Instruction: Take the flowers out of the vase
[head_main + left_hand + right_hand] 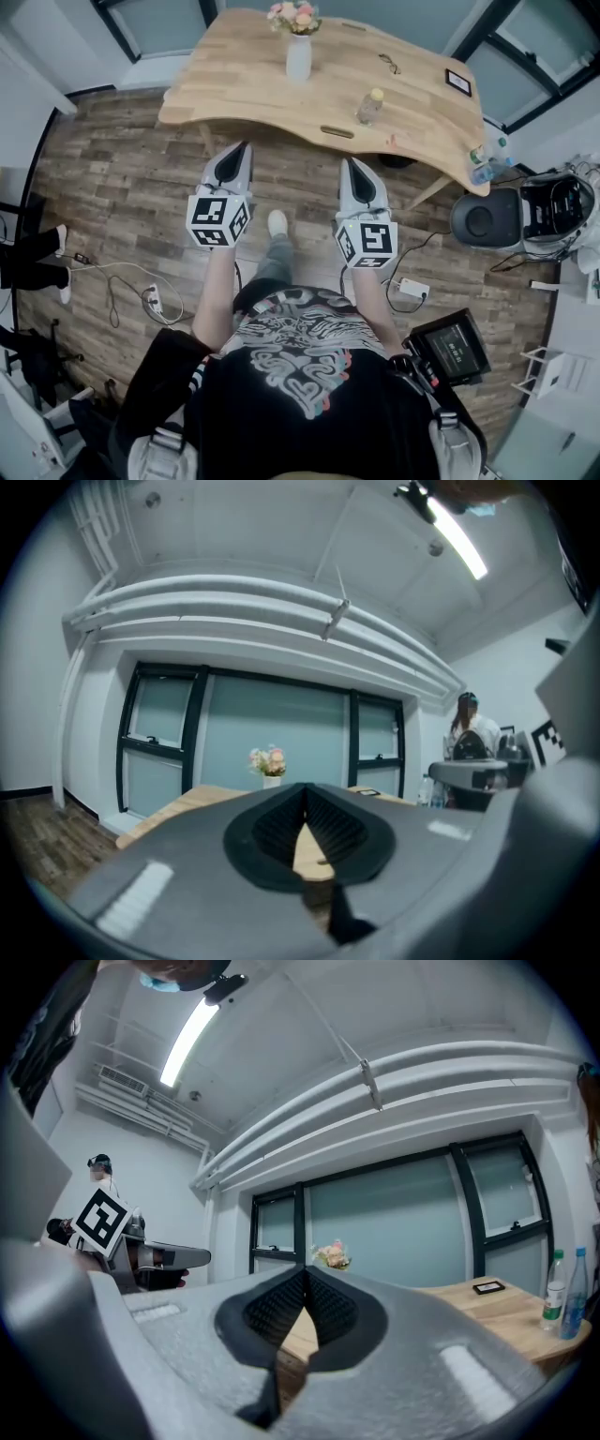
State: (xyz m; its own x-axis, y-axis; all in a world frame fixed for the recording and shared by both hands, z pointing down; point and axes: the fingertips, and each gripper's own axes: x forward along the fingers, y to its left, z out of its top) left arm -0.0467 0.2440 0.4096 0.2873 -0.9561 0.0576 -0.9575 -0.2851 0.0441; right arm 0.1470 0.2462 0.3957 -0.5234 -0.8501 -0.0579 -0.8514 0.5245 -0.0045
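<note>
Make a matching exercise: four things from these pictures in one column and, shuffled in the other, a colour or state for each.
Things:
1. vase
2. bottle cap
3. left gripper
4. table

Colour or state:
A. fingers shut, nothing between them
B. white
C. yellow
D. light wood

Pairs: 1-B, 2-C, 3-A, 4-D

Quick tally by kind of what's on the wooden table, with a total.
Vase: 1
Flower bunch: 1
Bottles: 3, one mid-table, two at the right end
Glasses: 1
Small black flat device: 1
Total: 7
</note>
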